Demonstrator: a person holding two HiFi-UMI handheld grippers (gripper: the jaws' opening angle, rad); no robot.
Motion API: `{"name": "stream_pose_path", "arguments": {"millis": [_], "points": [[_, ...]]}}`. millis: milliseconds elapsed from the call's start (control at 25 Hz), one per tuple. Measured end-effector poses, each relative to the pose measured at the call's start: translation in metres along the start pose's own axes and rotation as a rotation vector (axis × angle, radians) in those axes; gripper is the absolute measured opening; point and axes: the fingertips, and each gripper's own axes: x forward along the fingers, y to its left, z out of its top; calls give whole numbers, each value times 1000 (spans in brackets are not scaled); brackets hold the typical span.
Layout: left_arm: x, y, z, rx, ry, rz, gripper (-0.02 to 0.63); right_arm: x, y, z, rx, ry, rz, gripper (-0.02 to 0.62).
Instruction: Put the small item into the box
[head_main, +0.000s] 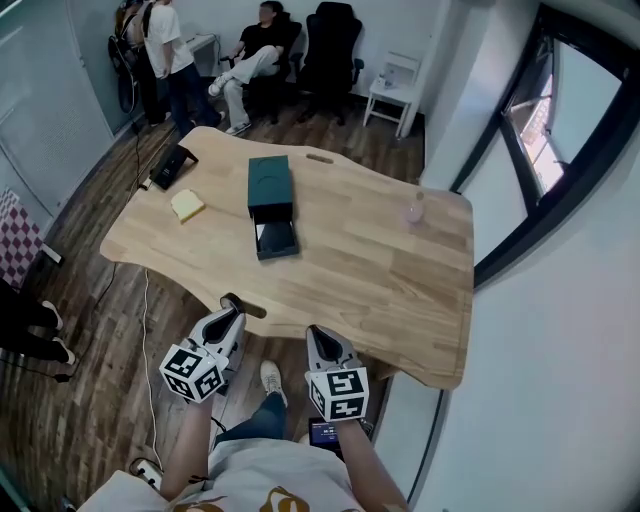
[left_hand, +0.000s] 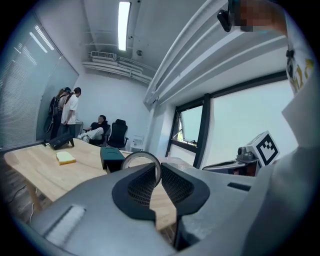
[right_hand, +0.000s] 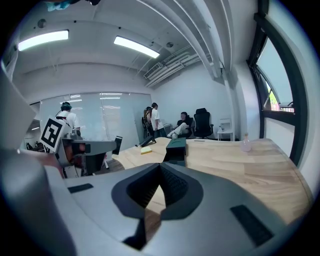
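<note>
Left gripper (left_hand: 157, 171) seems to pinch a thin ring (left_hand: 140, 154); right gripper (right_hand: 160, 168) is closed, empty. The box (head_main: 271, 205) lies open at twelve o'clock, well apart. Nothing is placed yet.

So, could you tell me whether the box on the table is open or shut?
Open: the box has its drawer slid out, with the inside exposed in the head view.

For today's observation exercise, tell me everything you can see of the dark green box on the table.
The dark green box is a rectangular case, matt like card, lying flat on the wooden table, left of centre. Its tray is slid out towards the person, open, with a dark, glossy-looking inside. Only the table touches it.
</note>
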Motion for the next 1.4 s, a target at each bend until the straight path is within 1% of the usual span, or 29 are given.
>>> {"name": "stream_pose_path", "arguments": {"millis": [160,320,400,520,640,840,1080,1240,1400], "points": [[62,56,15,-10,35,-36,38,67,-33,27,18,19,-48,2],[113,111,29,-32,58,-69,38,135,-61,51,6,41,-101,2],[135,138,30,-39,73,-79,38,167,-68,61,9,48,-108,2],[163,173,30,-43,98,-86,38,207,-72,66,26,61,-99,1],[184,194,35,-47,98,-104,37,230,-78,62,52,81,-117,0],[206,209,35,-43,106,-136,38,244,-91,63,66,91,-161,2],[224,203,36,-34,112,-180,38,237,-112,70,90,76,-236,1],[231,194,45,-2,103,-204,38,233,-118,76,89,55,-248,0],[234,197,50,18,100,-195,38,237,-122,84,88,21,-247,0]]}}
